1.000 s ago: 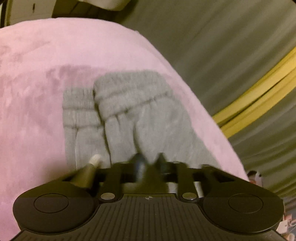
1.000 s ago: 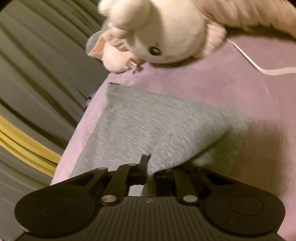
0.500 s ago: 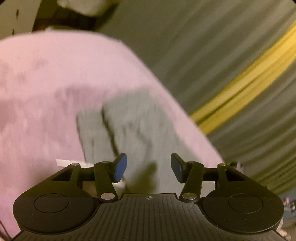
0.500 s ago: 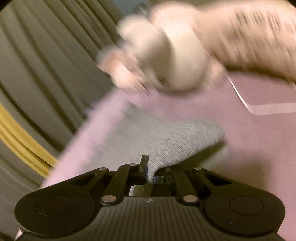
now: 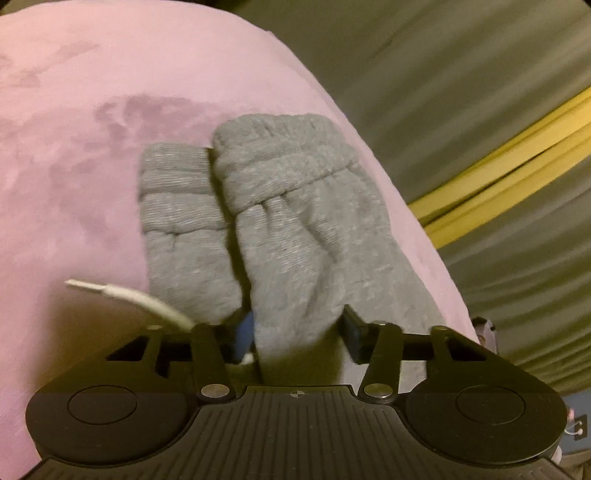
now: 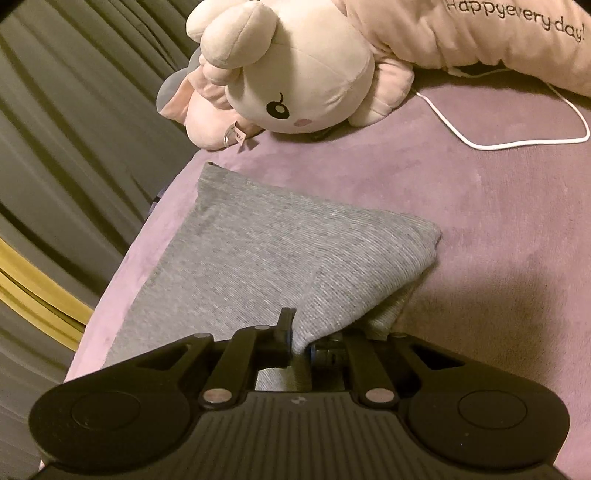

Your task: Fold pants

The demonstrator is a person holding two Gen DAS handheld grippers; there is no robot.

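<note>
Grey knit pants lie on the pink bed near its right edge, two ribbed cuffs pointing away from me. My left gripper is open, its jaws set either side of a raised fold of the right-hand leg. A white drawstring sticks out to the left. In the right wrist view the pants form a folded grey wedge. My right gripper is shut on the pants' near edge and lifts it slightly.
A cream plush bunny and a pillow printed "Happy every day!" lie at the bed's far end, with a white cable beside them. The bed edge drops to grey curtains with a yellow band.
My left gripper opened and let go, lifted, then came back down with open jaws astride the fold of the leg. My right gripper stayed shut on the pants and swung briefly.
</note>
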